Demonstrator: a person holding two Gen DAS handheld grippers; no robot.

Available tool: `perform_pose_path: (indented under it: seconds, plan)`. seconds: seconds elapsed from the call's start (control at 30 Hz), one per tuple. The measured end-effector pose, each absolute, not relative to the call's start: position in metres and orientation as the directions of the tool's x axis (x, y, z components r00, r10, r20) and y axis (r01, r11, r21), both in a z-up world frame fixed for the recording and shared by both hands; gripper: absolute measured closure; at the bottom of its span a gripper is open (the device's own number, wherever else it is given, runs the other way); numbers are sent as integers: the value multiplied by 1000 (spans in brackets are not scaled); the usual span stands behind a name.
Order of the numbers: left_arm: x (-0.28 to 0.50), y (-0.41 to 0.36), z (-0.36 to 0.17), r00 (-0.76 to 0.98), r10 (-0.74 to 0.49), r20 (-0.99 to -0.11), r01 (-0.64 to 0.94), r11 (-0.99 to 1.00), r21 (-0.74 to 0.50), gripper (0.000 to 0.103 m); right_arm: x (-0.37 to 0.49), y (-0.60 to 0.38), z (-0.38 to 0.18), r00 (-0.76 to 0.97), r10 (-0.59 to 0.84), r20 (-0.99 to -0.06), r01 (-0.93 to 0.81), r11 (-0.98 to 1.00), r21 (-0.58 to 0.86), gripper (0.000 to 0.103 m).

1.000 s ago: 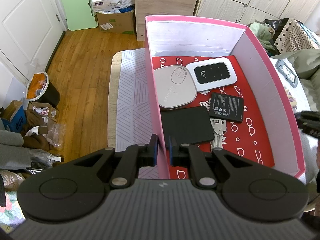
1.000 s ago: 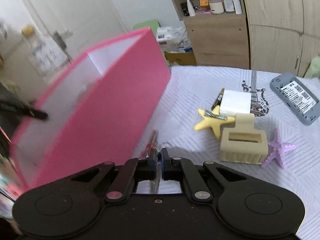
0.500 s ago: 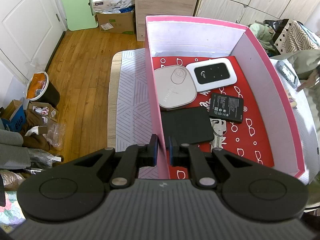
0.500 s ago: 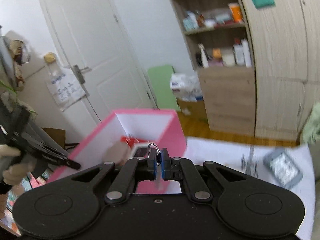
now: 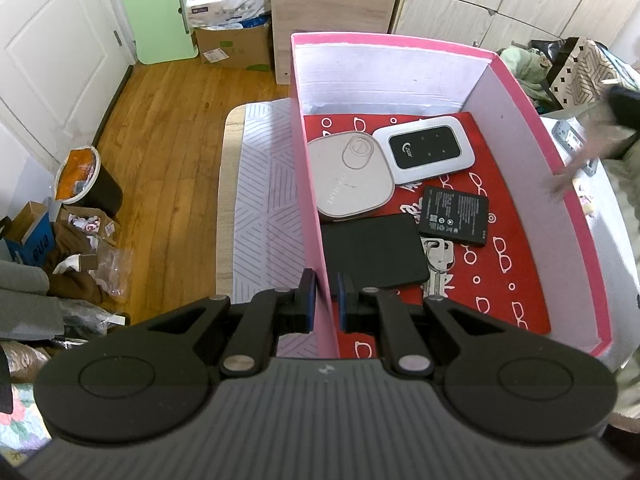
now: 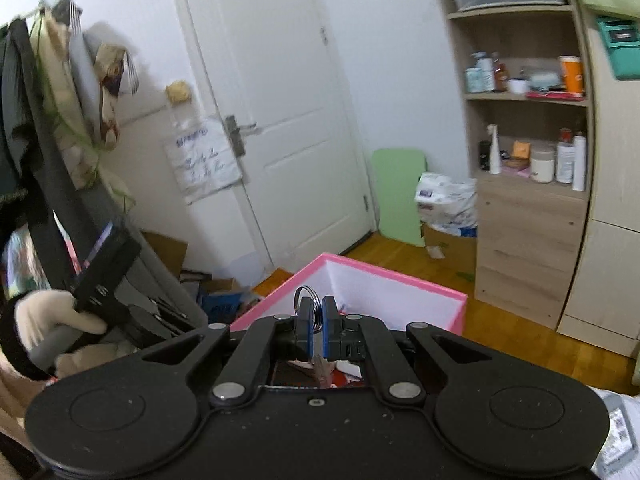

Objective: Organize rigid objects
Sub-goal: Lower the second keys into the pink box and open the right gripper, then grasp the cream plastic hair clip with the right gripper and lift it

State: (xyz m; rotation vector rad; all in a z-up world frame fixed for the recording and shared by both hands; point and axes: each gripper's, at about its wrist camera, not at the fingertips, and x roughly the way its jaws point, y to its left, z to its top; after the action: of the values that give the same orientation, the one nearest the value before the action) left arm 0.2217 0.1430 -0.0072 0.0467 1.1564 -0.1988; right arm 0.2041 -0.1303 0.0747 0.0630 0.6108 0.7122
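A pink box with a red lining holds a round white device, a white router, a black battery, a black case and a bunch of keys. My left gripper is shut on the box's left wall near its front corner. In the right wrist view my right gripper is shut on a metal key ring, and a key hangs blurred below the fingers. It hovers above the pink box.
The box stands on a table with a white patterned cloth. A grey device lies to the right of the box, under a blurred sleeve. A bin and clutter sit on the wooden floor at left. A gloved hand holds the left gripper.
My right gripper has risen with the key ring from the table beside the box to above the box and has rolled. The left gripper has kept its hold on the wall.
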Motion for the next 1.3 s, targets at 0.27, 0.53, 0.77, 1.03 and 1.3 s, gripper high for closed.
perform_pose_path:
  seconds: [0.27, 0.53, 0.77, 1.03, 1.3]
  plan:
    - [221, 146, -8, 393, -145, -908, 176, 981, -80, 94, 235, -80, 25, 578, 498, -646, -576, 810, 109, 97]
    - [219, 147, -9, 402, -151, -903, 178, 980, -85, 94, 242, -74, 8, 569, 433, -699, -569, 821, 45, 97]
    - [219, 147, -9, 404, -155, -901, 177, 980, -89, 94, 237, -74, 7, 600, 353, -718, -557, 829, -58, 95]
    - [219, 148, -9, 406, -166, -899, 184, 978, -98, 94, 217, -100, 30, 625, 391, -676, -518, 855, 17, 95]
    - [220, 148, -9, 401, -165, -901, 177, 979, -101, 94, 178, -152, 48, 654, 461, -600, -435, 878, 201, 92]
